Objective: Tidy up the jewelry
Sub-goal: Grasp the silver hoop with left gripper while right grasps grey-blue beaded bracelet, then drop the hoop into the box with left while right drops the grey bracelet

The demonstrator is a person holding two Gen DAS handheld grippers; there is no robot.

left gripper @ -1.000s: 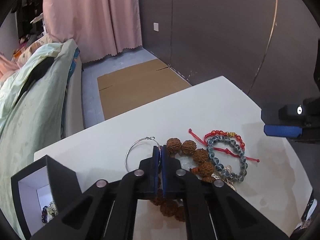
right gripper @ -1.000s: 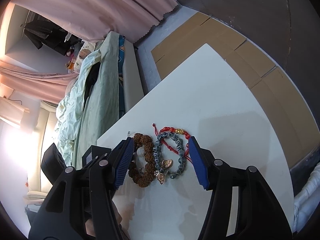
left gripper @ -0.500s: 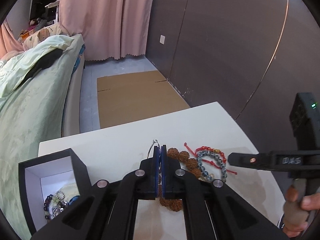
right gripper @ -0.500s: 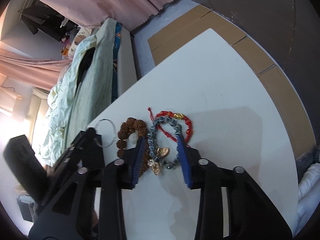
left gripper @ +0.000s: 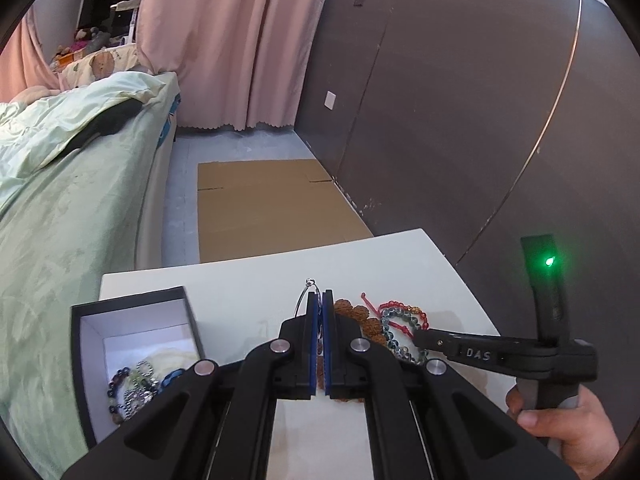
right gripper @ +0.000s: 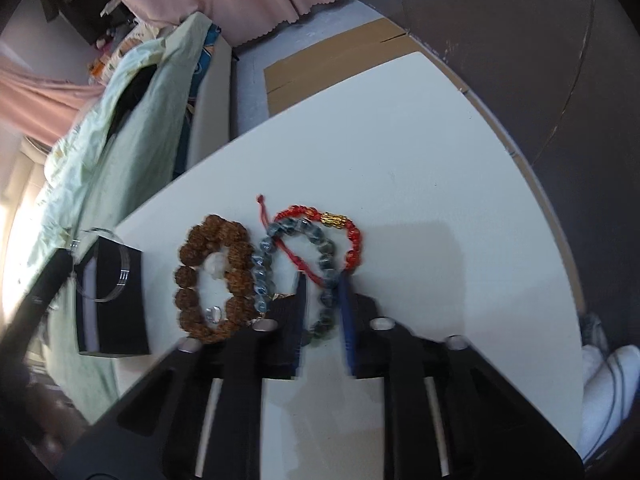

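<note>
Gripping a thin silver hoop (left gripper: 303, 299) between pressed-together fingers, the left gripper (left gripper: 319, 340) hangs above the white table (right gripper: 420, 152), the open black box (left gripper: 86, 324) waiting at its nine o'clock. The right gripper (right gripper: 322, 308), part-spread, straddles the grey-blue bead bracelet (right gripper: 296, 264), which is tangled with the red cord bracelet (right gripper: 340, 224) at its twelve o'clock; closing now could drag both, or nudge the neighbouring brown bead bracelet (right gripper: 212, 276).
</note>
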